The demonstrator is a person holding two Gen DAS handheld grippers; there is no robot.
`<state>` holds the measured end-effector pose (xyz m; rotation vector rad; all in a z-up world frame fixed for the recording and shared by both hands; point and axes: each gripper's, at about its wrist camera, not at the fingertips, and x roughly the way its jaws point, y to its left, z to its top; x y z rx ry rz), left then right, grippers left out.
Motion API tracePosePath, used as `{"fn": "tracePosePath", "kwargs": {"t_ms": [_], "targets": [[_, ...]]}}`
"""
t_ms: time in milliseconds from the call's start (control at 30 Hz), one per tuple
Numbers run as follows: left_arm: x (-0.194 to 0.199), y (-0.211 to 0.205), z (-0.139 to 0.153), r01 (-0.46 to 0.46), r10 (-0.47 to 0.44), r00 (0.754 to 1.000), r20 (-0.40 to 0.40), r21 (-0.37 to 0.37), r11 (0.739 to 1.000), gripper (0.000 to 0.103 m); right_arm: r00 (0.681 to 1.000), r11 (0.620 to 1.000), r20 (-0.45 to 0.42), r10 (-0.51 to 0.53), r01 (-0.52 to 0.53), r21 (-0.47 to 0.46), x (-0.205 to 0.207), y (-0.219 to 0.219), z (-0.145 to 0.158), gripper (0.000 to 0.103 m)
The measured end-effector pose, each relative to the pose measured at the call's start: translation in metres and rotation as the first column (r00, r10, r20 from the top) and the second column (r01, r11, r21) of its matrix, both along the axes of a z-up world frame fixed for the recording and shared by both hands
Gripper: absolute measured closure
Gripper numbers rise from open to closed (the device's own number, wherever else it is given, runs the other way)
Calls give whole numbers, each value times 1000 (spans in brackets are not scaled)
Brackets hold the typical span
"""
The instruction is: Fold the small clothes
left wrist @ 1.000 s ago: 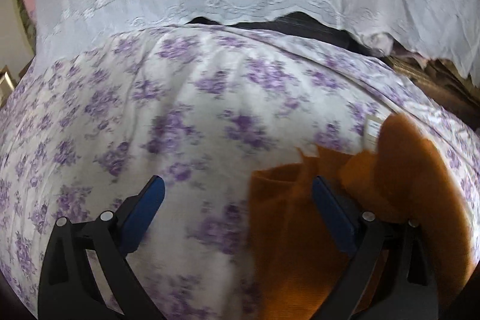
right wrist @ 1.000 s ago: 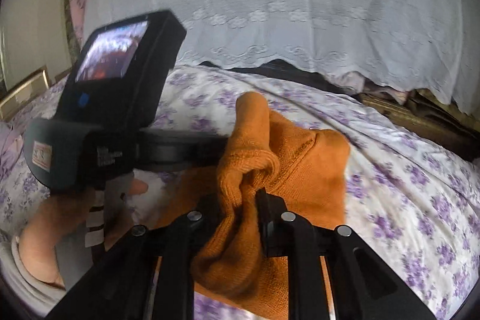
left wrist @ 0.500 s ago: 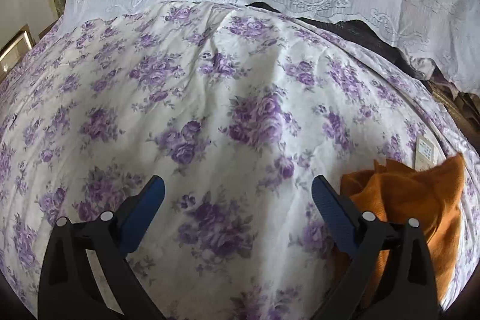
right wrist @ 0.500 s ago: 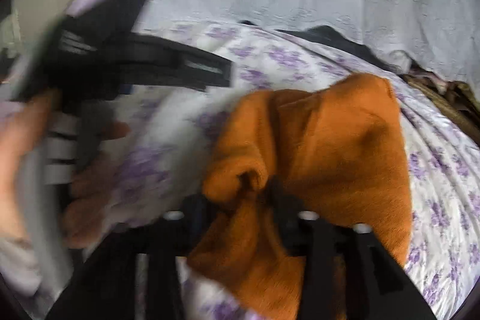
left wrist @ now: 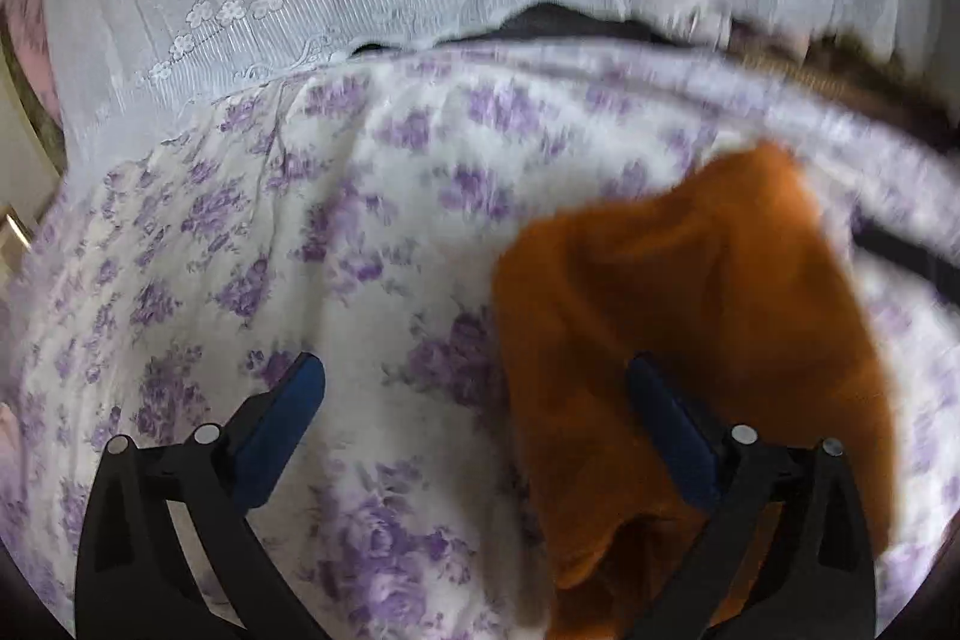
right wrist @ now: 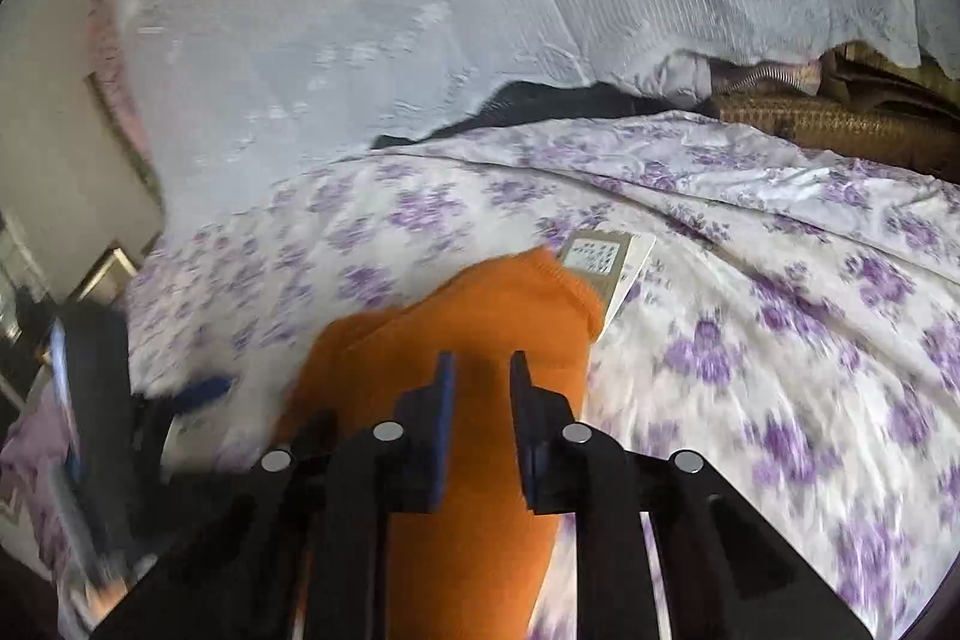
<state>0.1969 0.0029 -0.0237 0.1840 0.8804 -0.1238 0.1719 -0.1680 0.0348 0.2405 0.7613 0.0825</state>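
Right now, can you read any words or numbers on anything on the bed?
None can be read.
Small card beside the orange knit garment on the flowered sheet: rows of tiny dark marks, too small and blurred to read.
Screen on the left gripper, at the right wrist view's edge: blurred, nothing legible.

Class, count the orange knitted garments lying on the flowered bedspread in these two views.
1. The orange garment lies on the bedspread, partly covering a card; any others would be hidden.
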Motion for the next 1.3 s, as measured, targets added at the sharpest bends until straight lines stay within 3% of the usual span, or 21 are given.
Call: {"fn": "tracePosePath", "kwargs": {"t_ms": [133, 200, 300, 333, 400, 467, 533, 633, 767, 933, 1067, 1167, 1300], "targets": [[3, 7, -15, -31, 31, 999, -17, -20, 999, 4, 984, 998, -167, -60, 54, -37, 48, -5, -46, 83], [-1, 6, -16, -39, 39, 999, -1, -4, 999, 4, 981, 999, -188, -55, 54, -10, 54, -14, -59, 79], [-8, 9, -10, -41, 42, 999, 14, -30, 999, 4, 982, 998, -177, -64, 60, -26, 45, -14, -46, 76], [-9, 13, -6, -38, 39, 999, 10, -55, 998, 4, 987, 998, -152, -56, 50, -41, 41, -9, -36, 80], [-14, 22, 3, -43, 43, 999, -1, -119, 992, 4, 996, 998, -85, 38, -42, -53, 34, 14, -8, 81], [-17, 25, 3, -47, 45, 999, -18, -140, 989, 4, 989, 988, -93, 111, -120, -99, 41, 38, 2, 81], [-18, 21, -8, -52, 48, 998, -45, -103, 993, 4, 972, 973, -175, 155, -181, -140, 63, 60, -9, 84], [-23, 21, -19, -73, 70, 997, -37, -82, 994, 4, 941, 969, -317, 119, -180, -170, 95, 64, -53, 84], [-24, 17, -21, -73, 72, 997, -16, -61, 995, 4, 952, 985, -291, 96, -133, -111, 104, 52, -55, 85], [-21, 31, -10, -72, 69, 997, -24, -153, 986, 4, 980, 987, -141, 138, -147, -61, 52, 39, -15, 85], [-18, 44, -3, -104, 103, 995, -15, -206, 973, 4, 986, 979, -73, 153, -161, -126, -14, 33, 0, 80], [-10, 36, -22, -93, 82, 993, -81, -146, 985, 4, 982, 968, -101, 160, -176, -179, -46, 33, -26, 77], [-16, 26, -22, -78, 76, 997, -33, -71, 994, 4, 984, 968, -87, 155, -168, -184, -72, 28, -46, 77]]}}
